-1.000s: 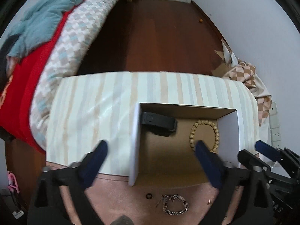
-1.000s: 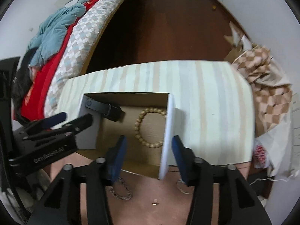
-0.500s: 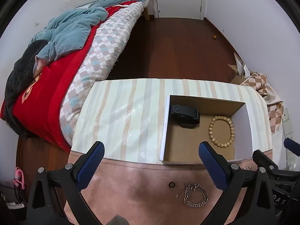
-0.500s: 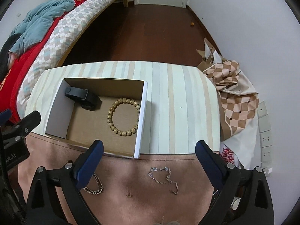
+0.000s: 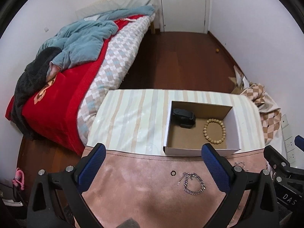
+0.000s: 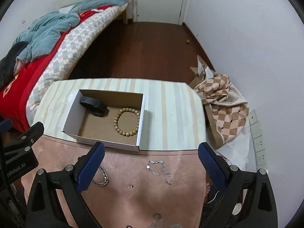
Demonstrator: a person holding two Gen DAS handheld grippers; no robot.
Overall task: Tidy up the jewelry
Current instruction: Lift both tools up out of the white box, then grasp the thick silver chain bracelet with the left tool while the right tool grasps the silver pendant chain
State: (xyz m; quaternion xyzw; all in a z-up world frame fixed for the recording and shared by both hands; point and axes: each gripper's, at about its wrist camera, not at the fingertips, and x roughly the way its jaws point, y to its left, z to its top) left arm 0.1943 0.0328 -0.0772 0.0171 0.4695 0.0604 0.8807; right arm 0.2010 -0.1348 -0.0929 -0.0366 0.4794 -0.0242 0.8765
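Note:
An open cardboard box point(image 5: 234, 125) point(image 6: 141, 121) sits on the striped table. Inside lie a wooden bead bracelet point(image 5: 214, 131) point(image 6: 127, 119) and a black wristband point(image 5: 184, 116) point(image 6: 93, 104). On the pink mat in front lie a thick silver chain point(image 5: 193, 183) point(image 6: 100, 177), a small dark ring point(image 5: 173, 172), a thin silver chain point(image 6: 160, 171) and a tiny stud point(image 6: 130, 186). My left gripper point(image 5: 152, 159) hangs open above the mat, near the thick chain. My right gripper point(image 6: 151, 160) is open too, above the thin chain. Neither holds anything.
The pink mat point(image 5: 136, 190) covers the table's near part; the striped cloth point(image 6: 171, 114) lies beyond. A bed with red and blue bedding point(image 5: 76, 66) stands left. Checked fabric and bags point(image 6: 222, 104) pile at the right wall. Dark wooden floor stretches behind.
Both grippers have pulled back and up from the box, which looks smaller and farther. The right gripper's jaws have spread from half closed over the bead bracelet to wide open.

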